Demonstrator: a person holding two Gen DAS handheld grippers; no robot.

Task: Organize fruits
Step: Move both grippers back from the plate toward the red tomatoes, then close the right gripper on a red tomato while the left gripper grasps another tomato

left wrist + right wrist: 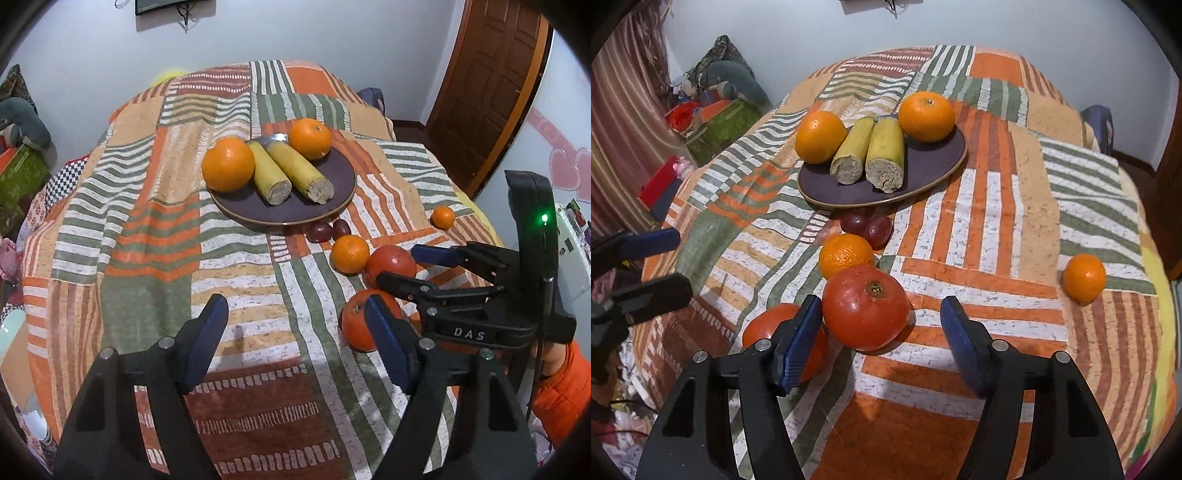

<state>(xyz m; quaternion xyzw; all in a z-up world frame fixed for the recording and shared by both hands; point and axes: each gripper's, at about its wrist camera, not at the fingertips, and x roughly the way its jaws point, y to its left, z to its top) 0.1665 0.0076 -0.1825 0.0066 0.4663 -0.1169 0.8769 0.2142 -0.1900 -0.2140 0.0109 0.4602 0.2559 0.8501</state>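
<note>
Patchwork cloth [997,229], striped in orange, green, white and brown, covers the whole work surface and bears every item listed. Dark round plate [934,166], set toward the far side of the cloth, carries four pieces: two banana halves [875,155] lying side by side at its middle with cut ends facing the cameras, one large orange [820,136] touching the left half, and a second large orange [926,116] at the plate's far right. Left gripper [295,343], black with blue pads, jaws spread wide and holding nothing, hovers over bare cloth; its right finger overlaps the near tomato in its own view. Right gripper [881,339], same build, jaws likewise parted and empty, sits low at the tomatoes; its left fingertip [803,332] stands between the two tomatoes. Larger red tomato [866,306], stem scar up, rests on the cloth just ahead of the right gripper's gap. Second red tomato [764,328], just beside it to the left, is partly hidden behind that fingertip. Mid-sized orange [846,254] touches the far side of the larger tomato. Small orange [1084,278] lies alone, well apart to the right. Two dark red grapes [866,225], side by side, sit just off the plate's near rim.
</note>
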